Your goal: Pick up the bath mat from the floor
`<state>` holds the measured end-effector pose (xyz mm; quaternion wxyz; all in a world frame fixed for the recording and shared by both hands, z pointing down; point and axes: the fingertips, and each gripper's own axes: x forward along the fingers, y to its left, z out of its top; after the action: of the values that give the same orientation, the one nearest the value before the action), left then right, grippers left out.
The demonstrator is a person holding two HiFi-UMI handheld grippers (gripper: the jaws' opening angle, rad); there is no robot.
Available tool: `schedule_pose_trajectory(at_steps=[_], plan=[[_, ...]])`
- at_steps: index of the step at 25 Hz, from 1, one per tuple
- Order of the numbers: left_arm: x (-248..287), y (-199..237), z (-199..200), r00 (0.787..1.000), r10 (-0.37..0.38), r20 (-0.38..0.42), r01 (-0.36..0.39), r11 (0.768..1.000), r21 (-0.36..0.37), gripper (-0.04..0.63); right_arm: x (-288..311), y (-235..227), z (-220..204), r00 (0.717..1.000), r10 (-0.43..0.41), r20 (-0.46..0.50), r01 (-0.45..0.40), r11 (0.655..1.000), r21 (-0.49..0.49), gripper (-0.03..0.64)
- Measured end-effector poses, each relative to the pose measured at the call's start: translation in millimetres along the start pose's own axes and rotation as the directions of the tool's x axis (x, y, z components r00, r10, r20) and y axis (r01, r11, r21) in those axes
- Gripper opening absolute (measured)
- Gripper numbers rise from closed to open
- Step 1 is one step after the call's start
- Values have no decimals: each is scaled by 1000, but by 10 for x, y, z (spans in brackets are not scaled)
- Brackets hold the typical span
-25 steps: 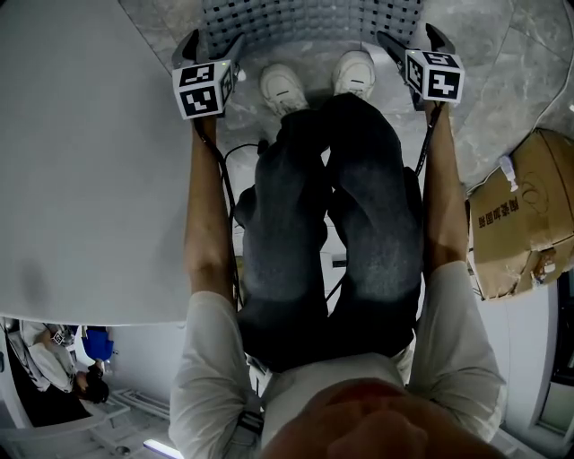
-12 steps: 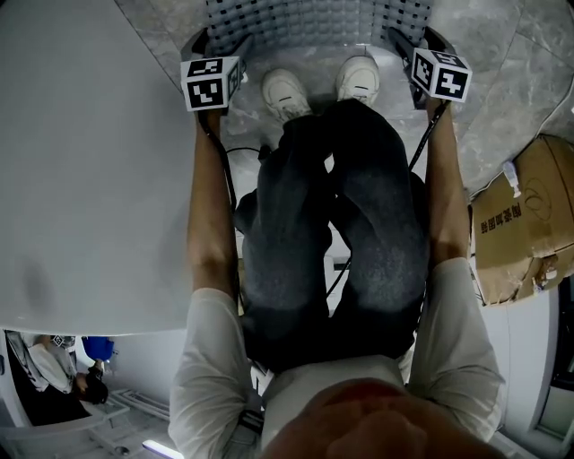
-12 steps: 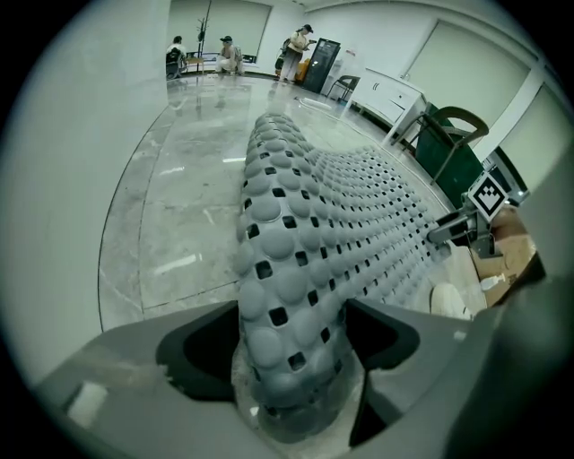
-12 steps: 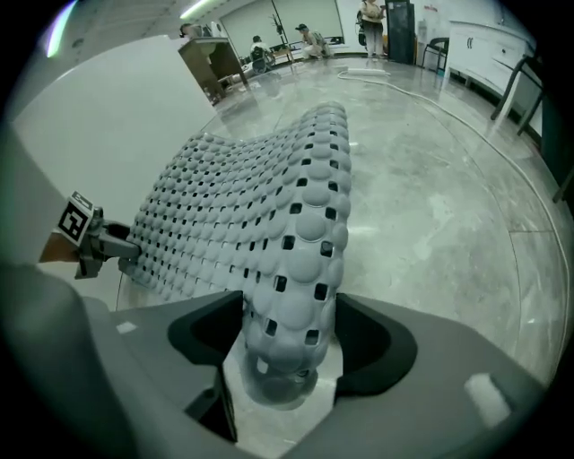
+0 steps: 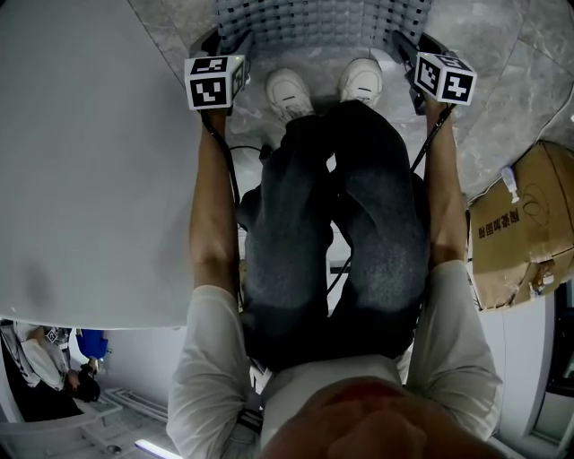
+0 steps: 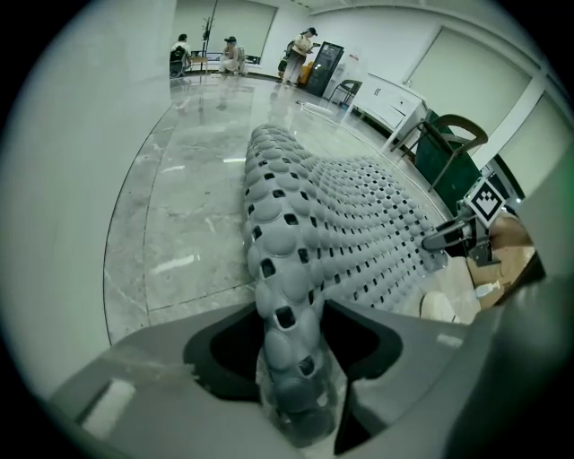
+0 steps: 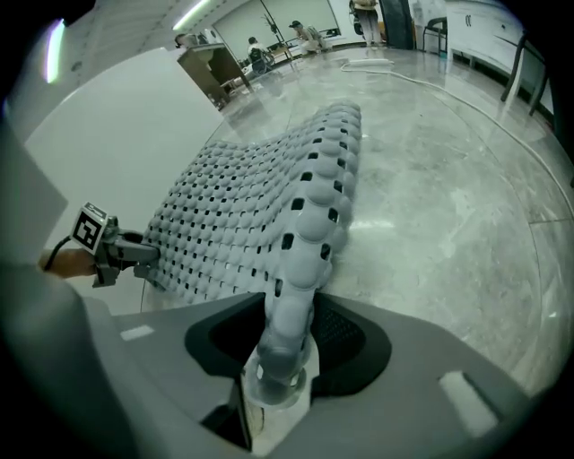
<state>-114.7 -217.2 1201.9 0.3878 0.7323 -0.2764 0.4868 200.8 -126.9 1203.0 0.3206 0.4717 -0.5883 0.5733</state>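
The limp bath mat (image 5: 305,20) likely sags, so the left gripper (image 6: 296,394) and right gripper (image 7: 280,363), jaws just closing, pinch its eleven and one o'clock corners.

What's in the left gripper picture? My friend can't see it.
The left gripper, whose jaws have just been closing, pinches the near edge of a grey bumpy bath mat that stretches away across a shiny stone floor.

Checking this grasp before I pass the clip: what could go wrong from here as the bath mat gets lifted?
1. The left hand-held gripper and right hand-held gripper have just been closing on only the bath mat's thin near edge; it may slip out under its weight.
2. The shoes stand right at that edge; a toe on it would snag the lift.
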Motion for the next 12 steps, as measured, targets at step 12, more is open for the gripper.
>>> schedule_pose_trajectory(at_steps=[12], plan=[[-302, -262, 229, 996, -49, 79, 48, 999, 21, 60, -269, 343, 224, 996, 77, 40, -76, 996, -42, 75]])
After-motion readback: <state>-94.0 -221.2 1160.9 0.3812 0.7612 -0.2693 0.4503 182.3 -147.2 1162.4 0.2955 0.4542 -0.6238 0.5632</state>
